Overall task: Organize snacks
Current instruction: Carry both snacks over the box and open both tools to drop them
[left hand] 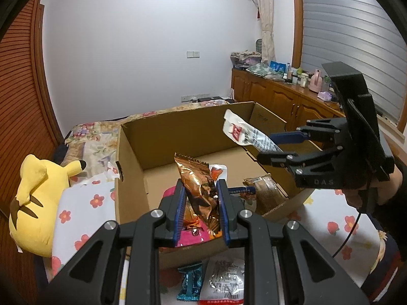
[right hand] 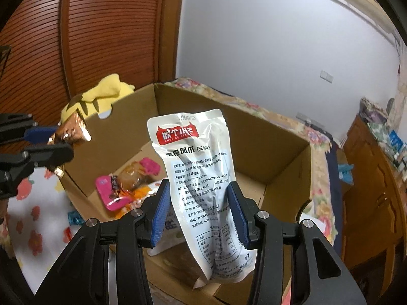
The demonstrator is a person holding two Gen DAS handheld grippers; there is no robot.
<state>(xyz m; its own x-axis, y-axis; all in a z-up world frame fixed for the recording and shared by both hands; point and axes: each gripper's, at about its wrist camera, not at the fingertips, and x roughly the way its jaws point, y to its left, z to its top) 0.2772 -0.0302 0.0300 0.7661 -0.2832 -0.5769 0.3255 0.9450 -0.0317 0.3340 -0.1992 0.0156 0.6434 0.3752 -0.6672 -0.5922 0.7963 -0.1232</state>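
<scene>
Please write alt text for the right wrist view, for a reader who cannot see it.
The right gripper holds a white snack pouch upright above an open cardboard box that contains a pink packet.

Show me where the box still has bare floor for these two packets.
Inside the cardboard box, the floor is bare along the far wall and left wall. The near end is crowded: pink packet, brown packet and others. Left tongs grip the copper packet; right tongs grip the white pouch.
</scene>
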